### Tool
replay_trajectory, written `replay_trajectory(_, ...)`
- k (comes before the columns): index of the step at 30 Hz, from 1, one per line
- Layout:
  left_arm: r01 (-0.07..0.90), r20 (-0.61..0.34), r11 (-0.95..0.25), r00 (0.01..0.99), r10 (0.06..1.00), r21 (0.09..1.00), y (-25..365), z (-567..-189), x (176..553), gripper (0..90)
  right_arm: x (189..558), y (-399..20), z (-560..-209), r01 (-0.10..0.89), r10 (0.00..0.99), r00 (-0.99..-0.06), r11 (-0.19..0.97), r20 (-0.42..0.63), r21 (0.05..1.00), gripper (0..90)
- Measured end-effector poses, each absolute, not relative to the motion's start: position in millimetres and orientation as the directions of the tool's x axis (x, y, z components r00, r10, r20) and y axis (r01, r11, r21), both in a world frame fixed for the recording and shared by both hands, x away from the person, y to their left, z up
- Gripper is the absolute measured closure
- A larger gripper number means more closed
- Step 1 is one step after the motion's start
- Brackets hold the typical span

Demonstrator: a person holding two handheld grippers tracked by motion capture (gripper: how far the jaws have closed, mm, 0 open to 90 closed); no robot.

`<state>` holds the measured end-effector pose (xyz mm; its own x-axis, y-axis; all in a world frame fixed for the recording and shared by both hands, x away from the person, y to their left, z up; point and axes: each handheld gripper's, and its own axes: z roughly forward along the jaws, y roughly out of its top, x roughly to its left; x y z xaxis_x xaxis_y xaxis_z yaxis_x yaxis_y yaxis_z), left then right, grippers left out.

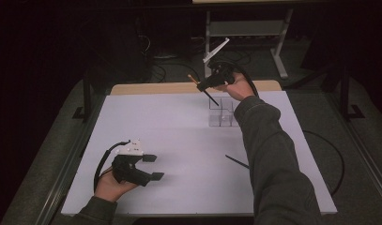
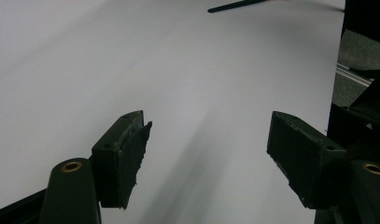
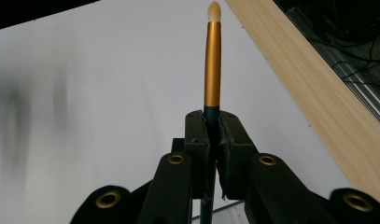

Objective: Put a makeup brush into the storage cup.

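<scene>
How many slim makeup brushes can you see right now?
2. One black-handled makeup brush with a gold ferrule is clamped in the right gripper above the clear plastic organiser. A second slim black brush lies on the white table; the sleeve may hide more.

A second dark brush [image 1: 237, 161] lies on the white table [image 1: 179, 140], near the person's sleeve [image 1: 273, 159].

A matt white sheet [image 1: 179, 140] is laid over a pale wooden tabletop [image 1: 151, 87]. The brush [image 3: 212, 65] is finished with a satin gold metal ferrule and soft cream bristles. The organizer [image 1: 220, 117] is made of clear glossy plastic. The right gripper [image 3: 214, 140] is built of matt black plastic.
</scene>
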<state>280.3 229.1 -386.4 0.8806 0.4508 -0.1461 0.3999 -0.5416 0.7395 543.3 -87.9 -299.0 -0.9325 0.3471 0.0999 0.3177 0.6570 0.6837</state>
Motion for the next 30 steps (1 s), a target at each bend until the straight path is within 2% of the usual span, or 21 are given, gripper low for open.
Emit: replay_trajectory(30,0.387,-0.140,-0.544,0.887,0.439,0.745,231.8,-383.7,278.3,27.3,539.5,-99.5,-312.7,0.367,0.392,-0.911,0.626,0.130,0.687,81.8)
